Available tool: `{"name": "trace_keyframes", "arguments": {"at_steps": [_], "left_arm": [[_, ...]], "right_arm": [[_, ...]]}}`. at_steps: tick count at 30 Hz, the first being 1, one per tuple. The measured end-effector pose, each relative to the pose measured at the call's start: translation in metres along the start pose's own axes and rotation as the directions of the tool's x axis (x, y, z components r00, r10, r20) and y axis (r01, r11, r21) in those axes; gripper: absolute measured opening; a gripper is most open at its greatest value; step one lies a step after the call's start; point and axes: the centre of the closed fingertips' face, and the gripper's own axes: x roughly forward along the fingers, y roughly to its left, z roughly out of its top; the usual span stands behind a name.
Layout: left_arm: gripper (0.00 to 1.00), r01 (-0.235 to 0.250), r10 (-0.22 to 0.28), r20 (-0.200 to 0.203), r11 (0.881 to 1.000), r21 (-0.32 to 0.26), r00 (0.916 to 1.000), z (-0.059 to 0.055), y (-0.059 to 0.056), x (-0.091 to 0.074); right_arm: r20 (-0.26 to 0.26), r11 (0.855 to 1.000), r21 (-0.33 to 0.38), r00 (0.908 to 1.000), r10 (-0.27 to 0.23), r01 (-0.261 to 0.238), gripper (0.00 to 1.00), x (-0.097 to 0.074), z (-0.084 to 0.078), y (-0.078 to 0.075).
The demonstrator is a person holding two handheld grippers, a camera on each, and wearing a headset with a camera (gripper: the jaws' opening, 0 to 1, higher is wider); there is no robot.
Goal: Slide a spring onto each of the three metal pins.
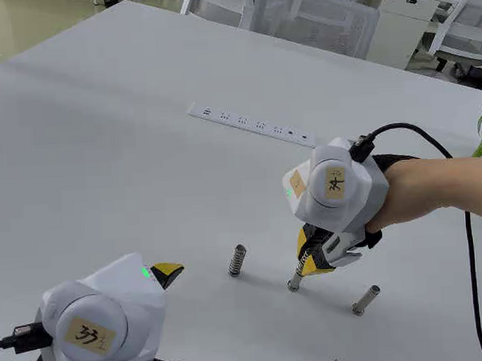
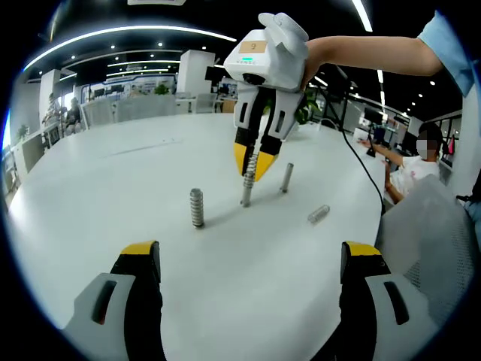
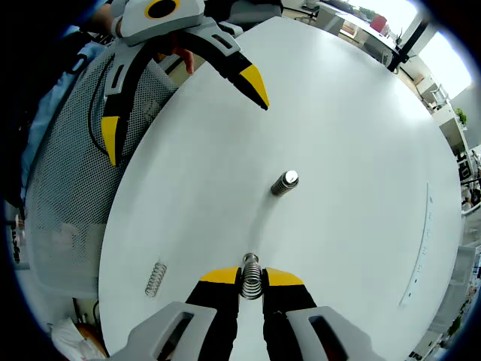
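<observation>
White table (image 1: pixel 102 155) in an open office, with mesh chairs (image 1: pixel 313 15) and a white power strip (image 1: pixel 250 123) beyond the tongs. Tan paper stickers (image 1: pixel 335 182) on both housings carry handwritten marks, not legible. Right tongs (image 3: pixel 252 276) are clenched on a grey coil spring (image 3: pixel 252 287), which sits over the top of an upright metal pin (image 1: pixel 295 283) directly beneath the tips. Left tongs (image 2: pixel 250 256) stand wide apart, grasping nothing. Ahead of them stands a spring-covered pin (image 2: pixel 197 207). A bare metal pin (image 2: pixel 286 177) stands just past the right tongs, with a loose spring (image 2: pixel 319 213) lying near it.
</observation>
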Motion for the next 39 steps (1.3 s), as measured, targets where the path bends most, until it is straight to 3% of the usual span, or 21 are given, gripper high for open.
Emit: {"name": "trace_keyframes", "arguments": {"at_steps": [20,39], "left_arm": [[0.99,0.009,-0.009,-0.012,1.0,0.003,0.9999,-0.004,-0.001,0.0],[0.99,0.018,-0.018,-0.017,1.0,0.005,0.9997,-0.002,-0.001,0.003]], "right_arm": [[-0.008,1.0,0.023,0.9998,0.016,-0.016,0.08,0.027,-0.004,-0.001],[0.001,1.0,0.024,1.0,0.005,-0.005,0.09,0.03,-0.005,-0.006]]}}
